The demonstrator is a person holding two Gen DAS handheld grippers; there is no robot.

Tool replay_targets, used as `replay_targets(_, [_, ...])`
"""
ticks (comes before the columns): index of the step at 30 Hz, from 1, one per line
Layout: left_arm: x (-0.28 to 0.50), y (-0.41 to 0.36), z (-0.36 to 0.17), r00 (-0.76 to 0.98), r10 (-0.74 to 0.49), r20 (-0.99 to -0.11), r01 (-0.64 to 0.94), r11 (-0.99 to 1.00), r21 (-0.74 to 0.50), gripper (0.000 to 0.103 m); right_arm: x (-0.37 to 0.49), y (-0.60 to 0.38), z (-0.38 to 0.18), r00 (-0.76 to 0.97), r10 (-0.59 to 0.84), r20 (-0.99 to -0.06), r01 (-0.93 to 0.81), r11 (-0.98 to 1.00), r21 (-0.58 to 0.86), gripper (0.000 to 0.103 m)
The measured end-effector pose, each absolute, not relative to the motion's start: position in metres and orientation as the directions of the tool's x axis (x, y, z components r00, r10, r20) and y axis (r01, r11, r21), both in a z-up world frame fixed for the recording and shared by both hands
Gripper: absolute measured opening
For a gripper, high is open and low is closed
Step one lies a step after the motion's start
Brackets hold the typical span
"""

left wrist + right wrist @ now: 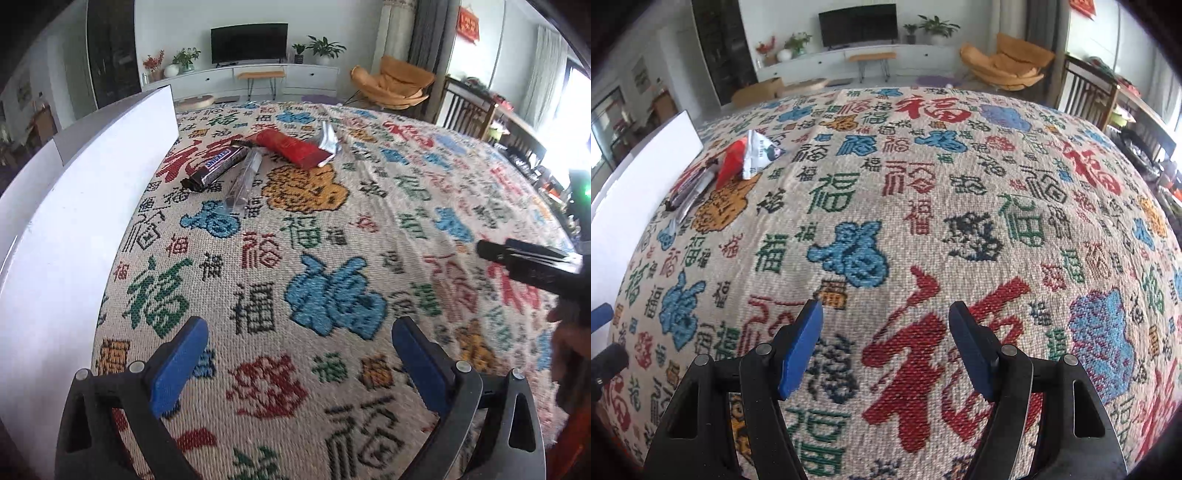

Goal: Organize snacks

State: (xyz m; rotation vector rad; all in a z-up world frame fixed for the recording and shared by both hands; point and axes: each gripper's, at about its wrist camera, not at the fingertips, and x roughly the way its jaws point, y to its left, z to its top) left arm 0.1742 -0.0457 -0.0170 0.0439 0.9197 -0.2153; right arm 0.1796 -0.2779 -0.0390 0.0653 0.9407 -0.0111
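Three snacks lie together on the patterned tablecloth (332, 229) beside a white box (92, 192): a dark Snickers bar (218, 164), a clear-wrapped stick snack (243, 181) and a red and silver packet (295, 146). My left gripper (299, 332) is open and empty, well short of them. My right gripper (886, 314) is open and empty over the cloth. In the right wrist view the red and silver packet (746, 158) and the Snickers bar (692, 182) lie far left, next to the white box (646, 166).
The right gripper's black body (532, 266) shows at the right edge of the left wrist view. The left gripper's blue fingertip (600, 315) shows at the left edge of the right wrist view. Beyond the table are a TV stand, plants and an orange chair (395, 83).
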Motion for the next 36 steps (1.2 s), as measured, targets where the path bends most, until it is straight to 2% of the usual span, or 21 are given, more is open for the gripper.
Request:
replay_targets(4, [0.204, -0.036, -0.033, 0.616, -0.082, -0.783, 0.120, 0.993, -0.009, 0.099, 0.194, -0.282, -0.041, 0.612, 0.017, -0.791, 0.033, 0.998, 0.047, 0.074])
replay_targets(8, [0.216, -0.015, -0.051, 0.591, -0.063, -0.804, 0.065, 0.997, -0.030, 0.103, 0.213, -0.278, -0.049, 0.627, 0.027, -0.779, 0.030, 0.998, 0.059, 0.074])
replay_targets(9, [0.218, -0.016, -0.052, 0.592, -0.060, -0.804, 0.065, 0.998, -0.026, 0.103, 0.217, -0.275, -0.052, 0.627, 0.019, -0.779, 0.029, 0.998, 0.048, 0.074])
replay_targets(10, [0.220, -0.017, -0.053, 0.593, -0.053, -0.804, 0.065, 0.998, -0.017, 0.103, 0.218, -0.272, -0.057, 0.634, -0.002, -0.773, 0.025, 1.000, 0.019, 0.081])
replay_targets(12, [0.217, -0.017, -0.052, 0.592, -0.057, -0.804, 0.066, 0.998, -0.023, 0.103, 0.219, -0.266, -0.058, 0.632, -0.026, -0.774, 0.018, 1.000, -0.018, 0.083])
replay_targets(14, [0.216, -0.017, -0.050, 0.592, -0.055, -0.804, 0.066, 0.998, -0.020, 0.103, 0.220, -0.272, -0.059, 0.629, -0.010, -0.777, 0.027, 1.000, 0.009, 0.085])
replay_targets(36, [0.216, -0.017, -0.050, 0.593, -0.055, -0.804, 0.065, 0.998, -0.020, 0.103, 0.220, -0.272, -0.059, 0.629, -0.017, -0.777, 0.033, 0.999, 0.005, 0.087])
